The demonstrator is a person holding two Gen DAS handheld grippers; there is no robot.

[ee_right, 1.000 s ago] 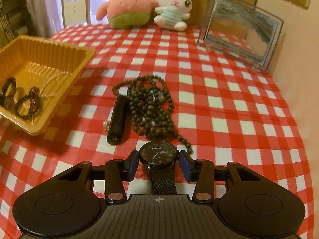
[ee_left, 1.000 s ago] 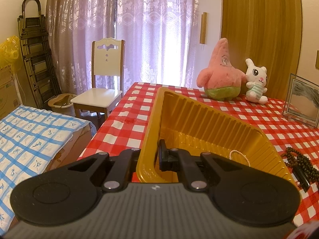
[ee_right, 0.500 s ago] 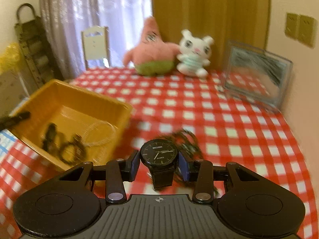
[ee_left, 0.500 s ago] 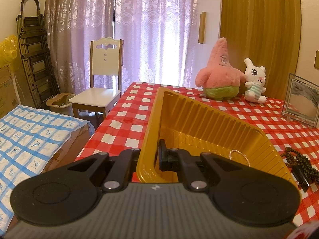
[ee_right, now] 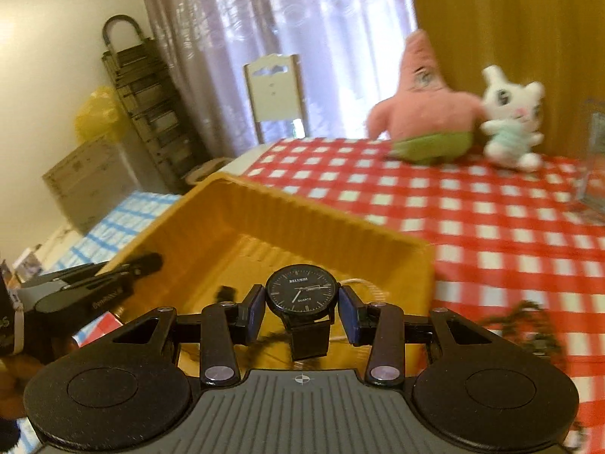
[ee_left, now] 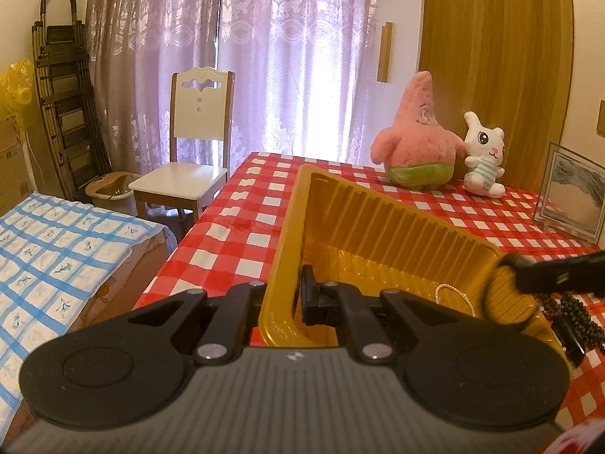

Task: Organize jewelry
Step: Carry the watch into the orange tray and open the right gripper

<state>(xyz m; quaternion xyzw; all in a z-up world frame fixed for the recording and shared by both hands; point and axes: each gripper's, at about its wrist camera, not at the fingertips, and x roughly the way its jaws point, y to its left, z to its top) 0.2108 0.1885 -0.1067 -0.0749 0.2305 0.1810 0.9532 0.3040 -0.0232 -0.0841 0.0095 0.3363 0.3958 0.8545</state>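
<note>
A yellow ribbed plastic tray [ee_left: 378, 223] sits on the red checked tablecloth. My left gripper [ee_left: 287, 295] is shut on the tray's near wall, one finger inside and one outside. A thin pearl bracelet [ee_left: 453, 295] lies in the tray. My right gripper [ee_right: 301, 308] is shut on a black wristwatch [ee_right: 301, 290], face up with the strap hanging, held above the tray [ee_right: 295, 219]. The right gripper's tip [ee_left: 556, 276] enters the left wrist view over the tray's right rim. The left gripper [ee_right: 98, 283] shows at the tray's left edge. Dark bead necklaces [ee_left: 574, 314] lie to the right of the tray.
A pink star plush [ee_left: 416, 140] and a white bunny plush [ee_left: 484, 155] stand at the table's far side, with a glass picture frame [ee_left: 571, 200] at the right. A white chair [ee_left: 189, 166] and a blue checked bed [ee_left: 56, 238] are left of the table.
My right gripper has lifted the watch off the tablecloth and swung left, from beside the beads to above the tray. It now appears in the left wrist view. The left gripper kept still.
</note>
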